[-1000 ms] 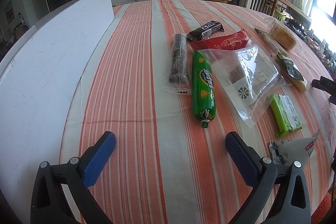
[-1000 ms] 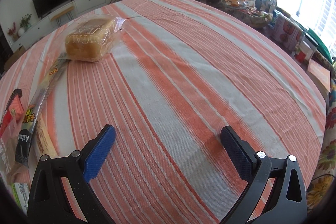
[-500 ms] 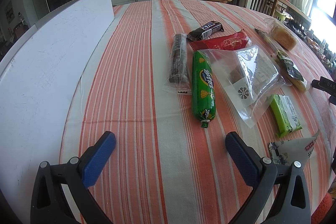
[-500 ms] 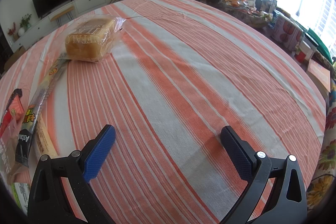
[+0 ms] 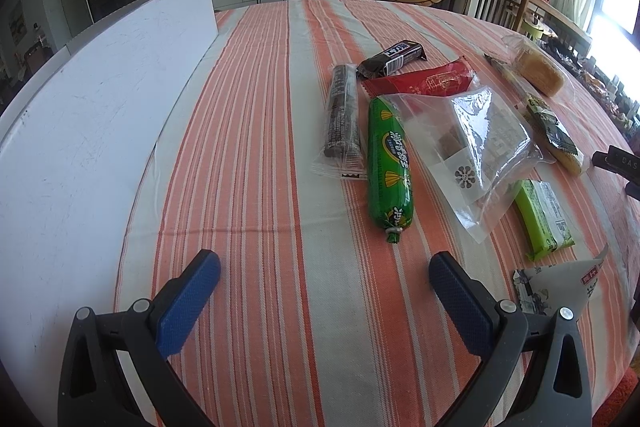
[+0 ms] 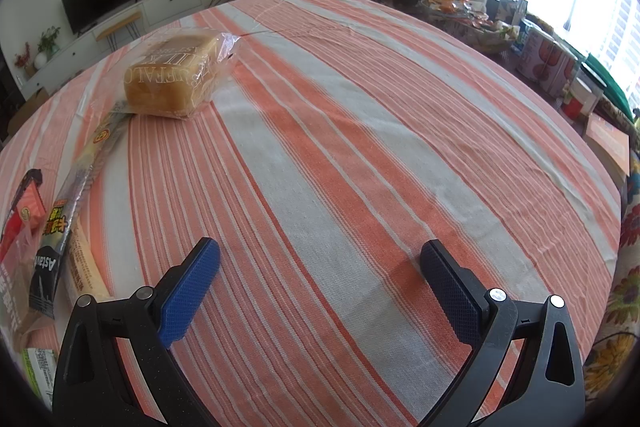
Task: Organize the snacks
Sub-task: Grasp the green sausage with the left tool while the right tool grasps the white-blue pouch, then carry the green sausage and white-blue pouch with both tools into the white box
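The left gripper (image 5: 324,279) hangs over the striped table (image 5: 256,131) with its jaws spread wide and nothing between them; its blue pads (image 5: 188,303) frame bare cloth. A white board (image 5: 88,115) runs along the table's left edge.

Ahead of that gripper lie the snacks, grouped toward the table's right side. A green sausage (image 5: 390,167) lies lengthwise, nearest the jaws. Just left of it, touching along the side, is a dark roll (image 5: 342,115) in clear wrap. Beyond these sit a dark bar (image 5: 390,58) and a red pack (image 5: 424,83), the bar's near end resting against the red pack's far edge. A clear bag (image 5: 476,143) with brown pieces inside overlaps the red pack's near edge and lies just right of the sausage. A lime pack (image 5: 542,215) pokes out from under the bag's near right corner. A white pouch (image 5: 560,283) lies at the near right edge. A long stick pack (image 5: 552,131) stretches toward a bread loaf (image 5: 538,73) at the far right.

The right gripper (image 6: 320,267) is likewise released, jaws apart over empty cloth. The loaf (image 6: 176,79) sits far left of it, the stick pack (image 6: 72,211) along the left edge. 2 grippers, neither holding a snack.
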A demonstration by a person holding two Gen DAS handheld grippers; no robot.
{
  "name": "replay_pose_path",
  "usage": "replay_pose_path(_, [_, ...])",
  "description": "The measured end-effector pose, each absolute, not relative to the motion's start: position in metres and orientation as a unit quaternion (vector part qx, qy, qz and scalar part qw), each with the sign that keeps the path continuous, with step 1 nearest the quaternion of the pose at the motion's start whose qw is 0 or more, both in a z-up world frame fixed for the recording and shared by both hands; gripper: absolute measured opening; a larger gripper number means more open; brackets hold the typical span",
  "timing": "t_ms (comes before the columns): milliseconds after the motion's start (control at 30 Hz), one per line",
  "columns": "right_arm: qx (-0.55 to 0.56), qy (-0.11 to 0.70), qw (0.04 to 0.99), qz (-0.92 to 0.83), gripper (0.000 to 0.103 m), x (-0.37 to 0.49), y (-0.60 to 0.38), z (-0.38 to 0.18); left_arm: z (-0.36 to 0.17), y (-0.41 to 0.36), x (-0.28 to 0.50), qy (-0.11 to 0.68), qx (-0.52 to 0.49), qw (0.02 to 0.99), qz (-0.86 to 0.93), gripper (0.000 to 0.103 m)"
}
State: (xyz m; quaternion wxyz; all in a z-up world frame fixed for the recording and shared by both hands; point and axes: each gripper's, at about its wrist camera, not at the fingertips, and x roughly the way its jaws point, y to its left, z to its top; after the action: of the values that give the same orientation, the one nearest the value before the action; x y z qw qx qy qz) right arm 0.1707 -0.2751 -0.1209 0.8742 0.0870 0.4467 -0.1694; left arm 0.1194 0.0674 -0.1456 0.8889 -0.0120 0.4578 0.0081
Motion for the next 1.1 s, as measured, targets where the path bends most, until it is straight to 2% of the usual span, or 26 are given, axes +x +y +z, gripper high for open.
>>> replay_pose_path(333, [0.087,0.447,0.874,-0.169,0.102,0.171,-0.275,-0.121,-0.145,0.068,0.115,0.46,-0.004,0.888,0.004,0.103])
replay_pose_path(433, [0.087,0.446,0.874,-0.17,0.102,0.171,-0.275,-0.122,-0.142,0.072,0.116,0.488,-0.006,0.873,-0.009,0.103])
replay_pose_path(600, [0.087,0.447,0.874,-0.17,0.102,0.17,-0.275,-0.121,-0.106,0.075,0.136,0.458,-0.026,0.888,-0.036,0.1])
replay_pose_path(667, [0.087,0.447,0.874,-0.17,0.102,0.171,-0.275,-0.121,-0.101,0.063,0.153,0.466,0.0,0.883,-0.051,0.086])
replay_pose_path(733, [0.087,0.447,0.874,-0.17,0.102,0.171,-0.275,-0.121,-0.106,0.051,0.169,0.481,0.03,0.874,-0.061,0.06])
replay_pose_path(833, [0.087,0.447,0.874,-0.17,0.102,0.171,-0.275,-0.121,-0.121,0.042,0.187,0.506,0.043,0.859,-0.069,0.044])
replay_pose_path(900, [0.087,0.447,0.874,-0.17,0.102,0.171,-0.275,-0.121,-0.124,0.041,0.19,0.504,0.042,0.86,-0.066,0.036])
replay_pose_path(933, [0.087,0.447,0.874,-0.17,0.102,0.171,-0.275,-0.121,-0.125,0.04,0.188,0.504,0.039,0.859,-0.075,0.023])
replay_pose_path(1100, [0.087,0.447,0.874,-0.17,0.102,0.171,-0.275,-0.121,-0.125,0.043,0.15,0.515,0.025,0.85,-0.107,0.023])
